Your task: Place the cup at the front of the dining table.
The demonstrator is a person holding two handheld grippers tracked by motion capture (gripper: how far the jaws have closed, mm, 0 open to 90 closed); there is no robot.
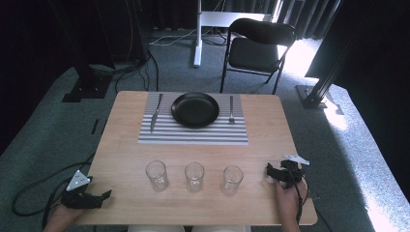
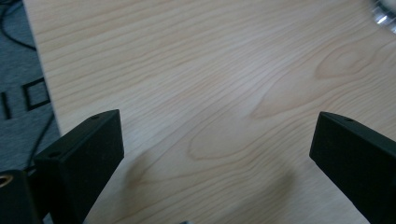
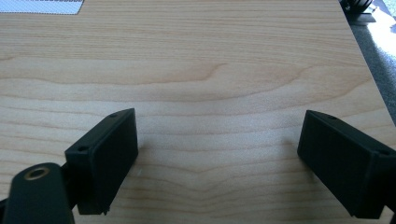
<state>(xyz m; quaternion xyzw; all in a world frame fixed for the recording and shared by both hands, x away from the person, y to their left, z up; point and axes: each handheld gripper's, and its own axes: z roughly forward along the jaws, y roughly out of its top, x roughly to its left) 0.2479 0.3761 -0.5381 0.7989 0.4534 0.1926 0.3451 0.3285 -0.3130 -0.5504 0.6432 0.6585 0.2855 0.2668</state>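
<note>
- Your left gripper point(image 1: 104, 195) sat at the near left corner of the wooden table point(image 1: 125, 145), jaws pointing right along the near edge, and its grey three-cornered plate faced up
- In the left gripper view its jaws stood wide apart over bare wood with nothing between them; the table's left edge and grey carpet point(image 2: 18, 70) showed beside the left jaw
- Your right gripper point(image 1: 269, 170) rested near the right edge of the table, just right of the glasses, jaws pointing left toward them
- In the right gripper view those jaws were also spread wide over bare tabletop, gripping nothing; a corner of the striped placemat point(image 3: 42, 6) showed at the top left
- Three clear empty glasses stood upright in a row across the near half of the table, between your two grippers: the left glass point(image 1: 156, 175), the middle glass point(image 1: 194, 176) and the right glass point(image 1: 232, 180), each apart from its neighbour
- The right glass was the one nearest your right gripper, near but not touching; the left glass stood well apart from your left gripper
- On the far half the placemat carried a black plate point(image 1: 195, 109) at its middle, with a knife point(image 1: 155, 112) just left of the plate and a fork point(image 1: 231, 109) just right of it
- Behind the table a black folding chair point(image 1: 256, 48) stood on the carpet
</note>
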